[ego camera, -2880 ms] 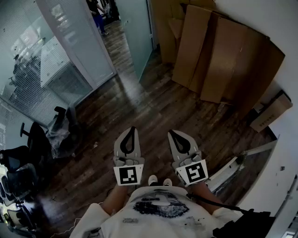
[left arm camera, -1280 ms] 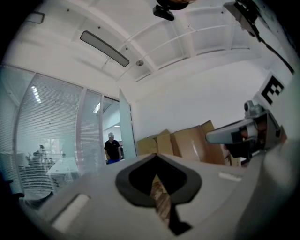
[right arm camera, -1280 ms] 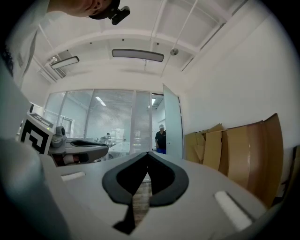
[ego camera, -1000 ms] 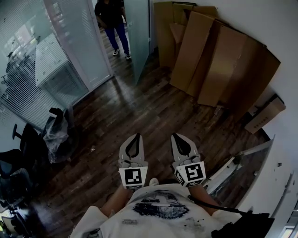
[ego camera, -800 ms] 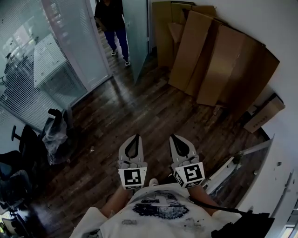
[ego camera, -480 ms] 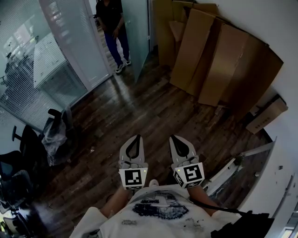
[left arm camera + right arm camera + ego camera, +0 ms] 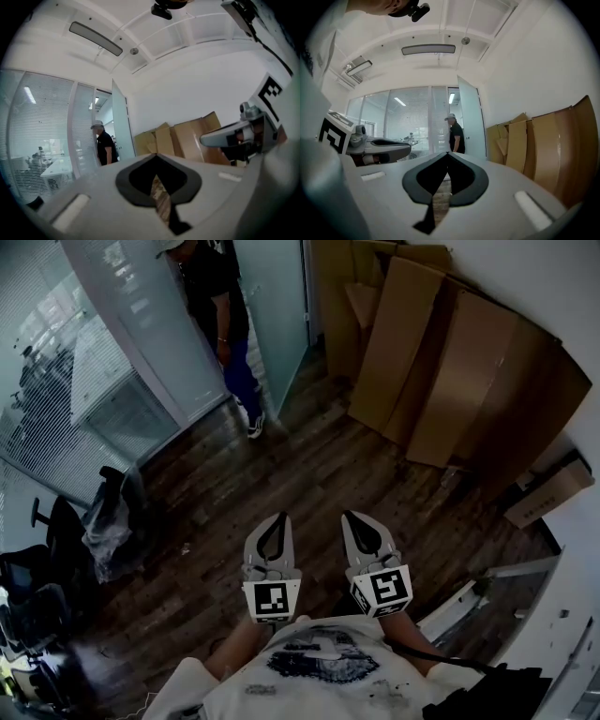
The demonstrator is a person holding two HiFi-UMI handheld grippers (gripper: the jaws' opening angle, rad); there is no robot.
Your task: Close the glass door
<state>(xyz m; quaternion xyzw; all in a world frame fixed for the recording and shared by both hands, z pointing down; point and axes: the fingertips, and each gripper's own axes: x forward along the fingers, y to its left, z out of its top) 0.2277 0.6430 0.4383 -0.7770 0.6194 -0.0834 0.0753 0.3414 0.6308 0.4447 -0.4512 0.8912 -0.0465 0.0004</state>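
above dark wood floor, left gripper and right gripper side by side, jaws together and empty, glass door open well ahead, person in its doorway

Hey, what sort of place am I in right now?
Probably an office storage corner: glass partition walls with blinds, an open glass door, black office chairs, and flattened cardboard sheets stood on end.
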